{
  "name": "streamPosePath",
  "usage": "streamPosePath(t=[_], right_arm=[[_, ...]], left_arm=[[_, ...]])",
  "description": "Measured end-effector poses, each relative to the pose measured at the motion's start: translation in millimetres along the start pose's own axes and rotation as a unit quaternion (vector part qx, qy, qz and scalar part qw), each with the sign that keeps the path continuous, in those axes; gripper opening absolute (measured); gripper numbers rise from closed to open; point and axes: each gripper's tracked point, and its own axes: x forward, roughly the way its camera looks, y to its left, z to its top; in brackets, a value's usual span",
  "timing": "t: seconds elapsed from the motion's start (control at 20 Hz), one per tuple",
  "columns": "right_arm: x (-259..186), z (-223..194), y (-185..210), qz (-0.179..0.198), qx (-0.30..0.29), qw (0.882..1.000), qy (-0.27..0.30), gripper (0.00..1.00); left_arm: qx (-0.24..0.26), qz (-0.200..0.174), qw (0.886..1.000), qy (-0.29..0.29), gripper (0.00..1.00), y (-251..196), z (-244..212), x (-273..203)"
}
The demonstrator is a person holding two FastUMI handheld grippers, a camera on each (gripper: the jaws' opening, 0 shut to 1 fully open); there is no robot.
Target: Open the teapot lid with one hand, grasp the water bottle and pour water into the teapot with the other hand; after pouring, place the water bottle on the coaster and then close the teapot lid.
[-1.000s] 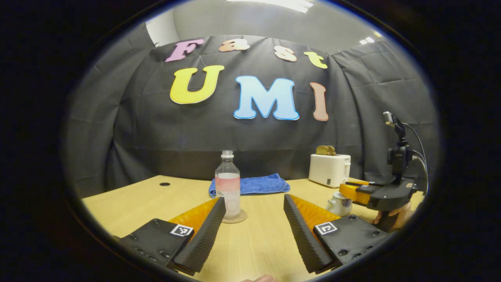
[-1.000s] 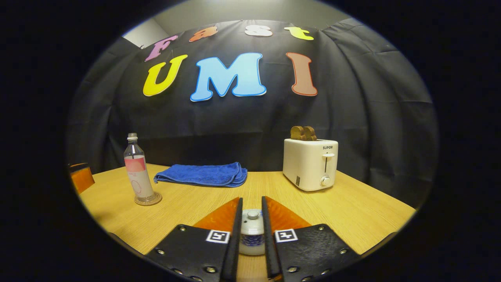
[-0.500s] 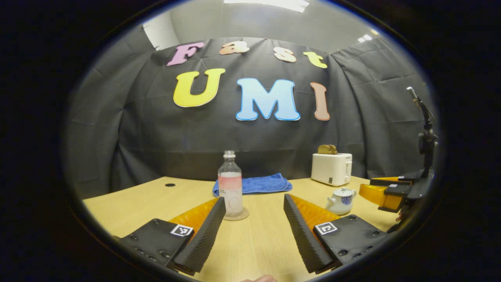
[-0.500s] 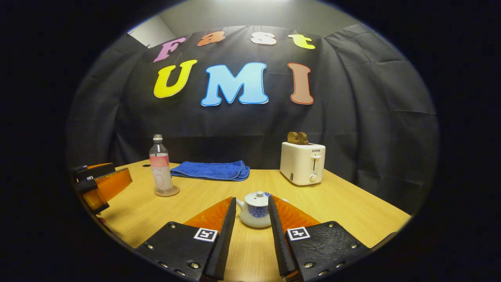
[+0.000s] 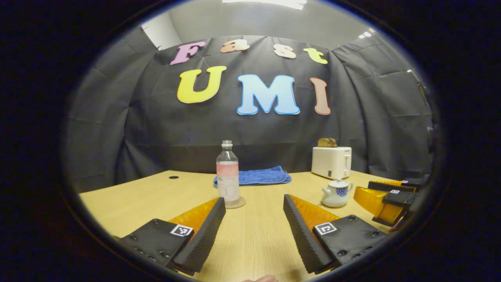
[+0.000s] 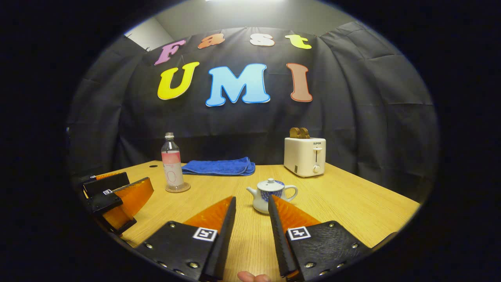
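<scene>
Two hand-held grippers hover apart over the pale wooden counter [image 6: 352, 203], both spread and empty: left hand-held gripper [image 5: 254, 223], right hand-held gripper [image 6: 250, 225]. The clear plastic water bottle [image 5: 227, 172] stands on the round coaster [image 5: 236, 203] at the left one's 12 o'clock; the lidded white-and-blue ceramic teapot [image 6: 270, 194] sits at the right one's 12 o'clock.

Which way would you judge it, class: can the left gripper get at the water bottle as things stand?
Probably yes. The left gripper is open and points at the water bottle, which stands upright on its coaster. Only bare table lies between; the teapot sits off to one side.
</scene>
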Motion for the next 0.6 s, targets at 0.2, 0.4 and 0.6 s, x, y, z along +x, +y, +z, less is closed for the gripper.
streamPosePath(t=[0.2,0.4,0.6], right_arm=[[-10,8,3,-0.001,-0.011,1.0,-0.019,0.96],[-14,8,3,-0.016,-0.01,1.0,-0.019,0.96],[-14,8,4,-0.018,-0.009,1.0,-0.018,0.95]], left_arm=[[-0.003,0.025,1.0,-0.001,1.0,2,0,1],[-0.003,0.011,1.0,-0.003,1.0,-17,-4,3],[-0.003,0.013,1.0,-0.003,0.99,-20,-2,3]])
